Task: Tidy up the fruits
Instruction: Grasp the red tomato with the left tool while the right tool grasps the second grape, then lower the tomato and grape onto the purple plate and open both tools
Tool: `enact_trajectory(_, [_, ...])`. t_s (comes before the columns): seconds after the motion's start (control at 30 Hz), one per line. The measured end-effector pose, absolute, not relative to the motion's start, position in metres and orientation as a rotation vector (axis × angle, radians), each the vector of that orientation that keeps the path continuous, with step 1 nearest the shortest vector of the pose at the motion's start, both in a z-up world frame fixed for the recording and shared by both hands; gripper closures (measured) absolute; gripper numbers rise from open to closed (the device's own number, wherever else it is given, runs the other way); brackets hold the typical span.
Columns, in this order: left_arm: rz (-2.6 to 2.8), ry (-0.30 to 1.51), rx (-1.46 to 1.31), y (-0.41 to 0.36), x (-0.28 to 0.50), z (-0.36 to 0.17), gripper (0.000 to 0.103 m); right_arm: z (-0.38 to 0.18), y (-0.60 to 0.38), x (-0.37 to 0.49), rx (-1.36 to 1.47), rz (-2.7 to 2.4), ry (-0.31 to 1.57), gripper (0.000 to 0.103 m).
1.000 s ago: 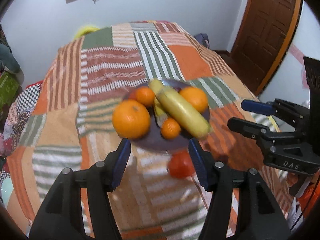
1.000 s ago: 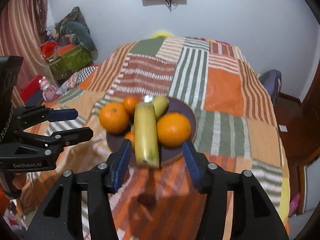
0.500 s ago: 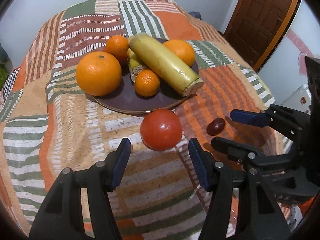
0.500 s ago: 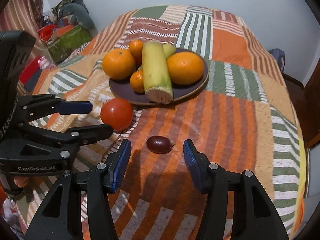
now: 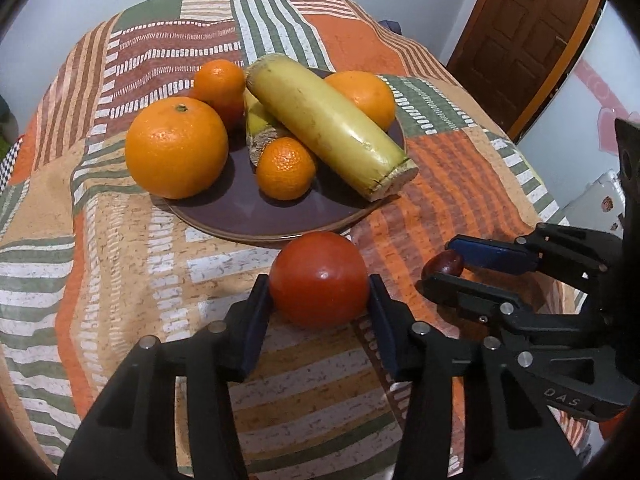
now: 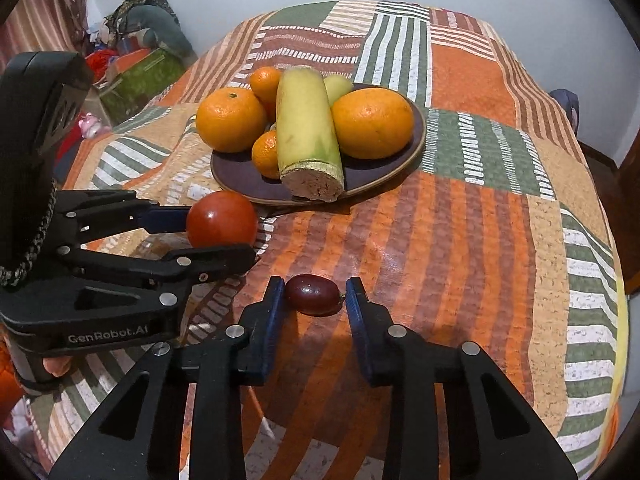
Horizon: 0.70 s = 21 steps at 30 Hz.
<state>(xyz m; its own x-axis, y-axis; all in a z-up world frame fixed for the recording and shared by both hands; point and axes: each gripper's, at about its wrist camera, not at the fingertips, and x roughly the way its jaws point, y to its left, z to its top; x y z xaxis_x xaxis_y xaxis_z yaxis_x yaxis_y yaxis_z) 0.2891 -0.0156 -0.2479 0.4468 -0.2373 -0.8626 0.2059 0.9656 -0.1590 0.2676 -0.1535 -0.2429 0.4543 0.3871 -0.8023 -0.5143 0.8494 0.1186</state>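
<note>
Both grippers are dropping from above the plate (image 5: 280,236) to the two loose fruits on the cloth (image 6: 460,240), and their jaws have just been closing. The left gripper (image 5: 319,300) is now pressing its pads against both sides of the tomato (image 5: 319,279), which is sitting on the cloth just in front of the plate. The right gripper (image 6: 315,294) is narrowing around the grape (image 6: 313,294); its left pad is touching, while the right pad seems a hair off the stem end, so that grip is probably not yet firm. Judging from this, both strays are about to be lifted, likely onto the plate.

Counting: one plate, holding two oranges (image 5: 176,147), two tangerines (image 5: 285,168) and two yellow cut pieces (image 5: 328,128); off the plate, one tomato and one grape.
</note>
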Motion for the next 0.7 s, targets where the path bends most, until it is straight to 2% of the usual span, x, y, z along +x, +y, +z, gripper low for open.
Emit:
enact_trajectory(0.5, [-0.219,0.963,-0.060,0.011,0.284,-0.203,0.057,-0.208,-0.171,0.283,-0.096,0.508,0.856,0.074])
enact_trajectory(0.7, [-0.183,0.963,-0.091,0.024,0.299,-0.204,0.057,-0.194,-0.167,0.296,-0.092,0.493,0.797,0.074])
